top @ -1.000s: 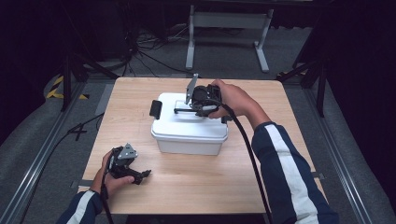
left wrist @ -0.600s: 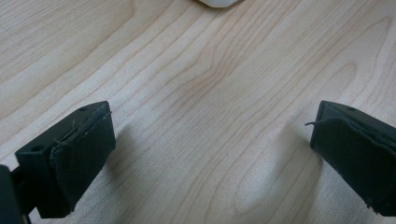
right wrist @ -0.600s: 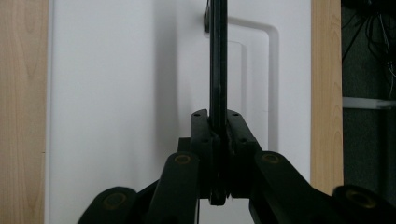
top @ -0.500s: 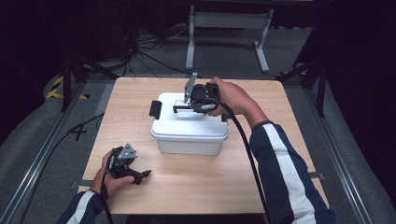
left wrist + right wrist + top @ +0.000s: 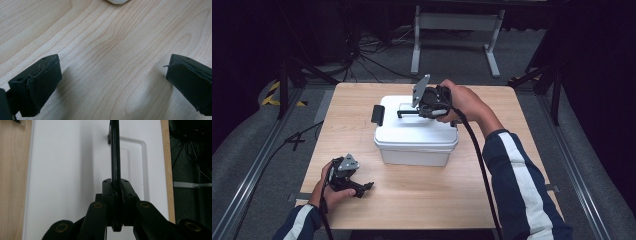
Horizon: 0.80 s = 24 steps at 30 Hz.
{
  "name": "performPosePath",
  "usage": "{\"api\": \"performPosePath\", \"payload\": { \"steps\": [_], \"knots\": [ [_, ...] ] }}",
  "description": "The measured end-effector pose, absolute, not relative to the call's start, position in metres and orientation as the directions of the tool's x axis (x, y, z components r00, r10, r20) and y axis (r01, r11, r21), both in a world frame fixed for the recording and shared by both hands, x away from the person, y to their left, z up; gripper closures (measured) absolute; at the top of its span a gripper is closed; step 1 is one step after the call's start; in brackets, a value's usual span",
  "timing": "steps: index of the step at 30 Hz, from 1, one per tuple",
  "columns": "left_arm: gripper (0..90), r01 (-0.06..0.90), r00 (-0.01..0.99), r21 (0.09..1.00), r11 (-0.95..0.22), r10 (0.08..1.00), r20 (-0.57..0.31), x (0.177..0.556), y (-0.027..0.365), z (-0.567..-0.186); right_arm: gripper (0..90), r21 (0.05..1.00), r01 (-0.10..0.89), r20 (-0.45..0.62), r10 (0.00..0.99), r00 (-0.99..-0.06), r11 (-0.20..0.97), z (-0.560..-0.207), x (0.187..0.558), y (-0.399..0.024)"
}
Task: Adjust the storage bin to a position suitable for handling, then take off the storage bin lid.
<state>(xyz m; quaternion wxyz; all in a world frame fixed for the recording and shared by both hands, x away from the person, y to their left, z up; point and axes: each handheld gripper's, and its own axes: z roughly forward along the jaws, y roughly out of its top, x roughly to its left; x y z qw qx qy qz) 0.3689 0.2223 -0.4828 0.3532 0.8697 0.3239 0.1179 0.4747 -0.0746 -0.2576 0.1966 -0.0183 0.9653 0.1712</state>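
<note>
One white box (image 5: 415, 136), its one black handle (image 5: 115, 152) between the right gripper (image 5: 428, 104) jaws; left gripper (image 5: 362, 188) jaws wide.

A light wooden table (image 5: 422, 200) stands on grey carpet (image 5: 257, 150). Beyond it are tangled black cables (image 5: 377, 47) and a grey metal stand (image 5: 452, 22).

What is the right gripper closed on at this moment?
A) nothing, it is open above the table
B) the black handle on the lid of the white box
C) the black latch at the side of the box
B: in the right gripper view the right gripper is shut on the thin black handle raised over the white box.
</note>
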Motion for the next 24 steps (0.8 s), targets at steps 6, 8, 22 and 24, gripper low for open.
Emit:
{"api": "performPosePath", "payload": {
  "steps": [6,8,22,24],
  "knots": [
    [0.5,0.478,0.764,0.691,-0.543,0.645,-0.022,0.369,0.223,-0.483,84.7,0.352,-0.111,-0.392,0.039,-0.919,0.929,-0.250,0.473,-0.083],
    [0.5,0.479,0.766,0.687,-0.547,0.643,-0.022,0.369,0.223,-0.482,84.7,0.358,-0.111,-0.393,0.041,-0.919,0.927,-0.247,0.471,-0.087],
    [0.7,0.471,0.771,0.685,-0.556,0.637,-0.013,0.369,0.224,-0.482,84.7,0.400,-0.115,-0.421,0.071,-0.905,0.909,-0.234,0.461,-0.131],
    [1.1,0.474,0.767,0.690,-0.547,0.641,-0.019,0.368,0.224,-0.482,84.7,0.399,-0.112,-0.429,0.078,-0.900,0.910,-0.233,0.459,-0.139]
  ]
}}
